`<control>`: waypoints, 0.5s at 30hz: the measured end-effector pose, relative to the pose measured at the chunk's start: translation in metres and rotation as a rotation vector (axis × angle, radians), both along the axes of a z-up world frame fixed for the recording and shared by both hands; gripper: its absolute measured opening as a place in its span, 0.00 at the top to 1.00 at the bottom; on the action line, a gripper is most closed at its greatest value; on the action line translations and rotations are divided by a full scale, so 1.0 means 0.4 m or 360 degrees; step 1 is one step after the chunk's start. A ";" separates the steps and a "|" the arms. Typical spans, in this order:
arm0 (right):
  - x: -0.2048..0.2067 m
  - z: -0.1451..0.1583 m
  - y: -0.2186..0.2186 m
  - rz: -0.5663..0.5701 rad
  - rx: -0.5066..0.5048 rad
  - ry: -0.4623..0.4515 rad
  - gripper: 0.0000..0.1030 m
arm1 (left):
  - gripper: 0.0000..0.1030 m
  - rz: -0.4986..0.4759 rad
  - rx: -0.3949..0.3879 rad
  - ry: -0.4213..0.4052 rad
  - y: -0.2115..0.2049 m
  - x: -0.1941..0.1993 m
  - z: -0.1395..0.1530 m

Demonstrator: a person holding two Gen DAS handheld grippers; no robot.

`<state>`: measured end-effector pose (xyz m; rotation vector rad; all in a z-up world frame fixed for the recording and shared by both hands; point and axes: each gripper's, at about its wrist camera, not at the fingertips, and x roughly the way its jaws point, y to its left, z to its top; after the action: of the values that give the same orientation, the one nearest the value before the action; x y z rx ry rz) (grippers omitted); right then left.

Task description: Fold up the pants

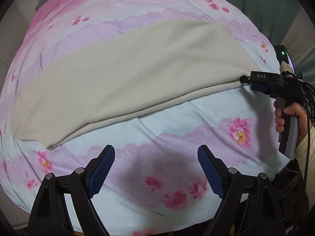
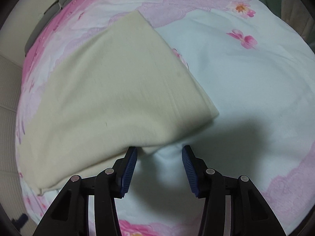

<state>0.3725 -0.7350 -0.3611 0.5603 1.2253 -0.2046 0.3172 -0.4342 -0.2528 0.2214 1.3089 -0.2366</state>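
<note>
Between right tongs [image 2: 159, 150], pants [image 2: 110, 102] corner.

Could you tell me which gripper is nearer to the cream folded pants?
Right. The right gripper sits at the corner of the cream folded pants; the left gripper hovers over the floral bedsheet, apart from them.

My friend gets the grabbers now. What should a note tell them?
Left gripper: open, empty, over the flowered bedsheet, short of the pants.
Right gripper: jaws astride the near edge of the cream pants, at one end; pads not yet pressing.
Pants: lying flat on the sheet as a long strip, apparently folded lengthwise.
Left: pinch that end, grab the other side with the left gripper, fold the strip shorter.
</note>
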 end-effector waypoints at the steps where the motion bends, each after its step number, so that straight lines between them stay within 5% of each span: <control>1: 0.006 0.000 -0.003 -0.0002 -0.0002 -0.0010 0.53 | 0.16 0.0010 0.0000 0.0007 -0.001 0.002 -0.004; 5: 0.036 -0.020 -0.039 -0.0073 0.0004 -0.0014 0.62 | 0.16 0.0011 -0.0006 0.0021 -0.017 0.004 -0.011; 7: 0.035 -0.036 -0.065 -0.0173 0.0069 -0.0010 0.83 | 0.16 -0.0010 -0.0008 0.0020 -0.031 0.003 -0.011; 10: 0.025 -0.032 -0.087 -0.0249 0.0102 -0.0035 0.92 | 0.16 -0.0048 -0.0026 0.0012 -0.046 0.001 -0.005; 15: -0.004 0.108 -0.104 -0.0376 -0.0075 -0.0203 0.95 | 0.16 -0.0021 -0.0029 -0.0002 -0.045 0.006 0.001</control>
<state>0.3708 -0.7766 -0.3179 0.6673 1.0274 -0.3904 0.3196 -0.4521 -0.2523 0.2147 1.3036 -0.2597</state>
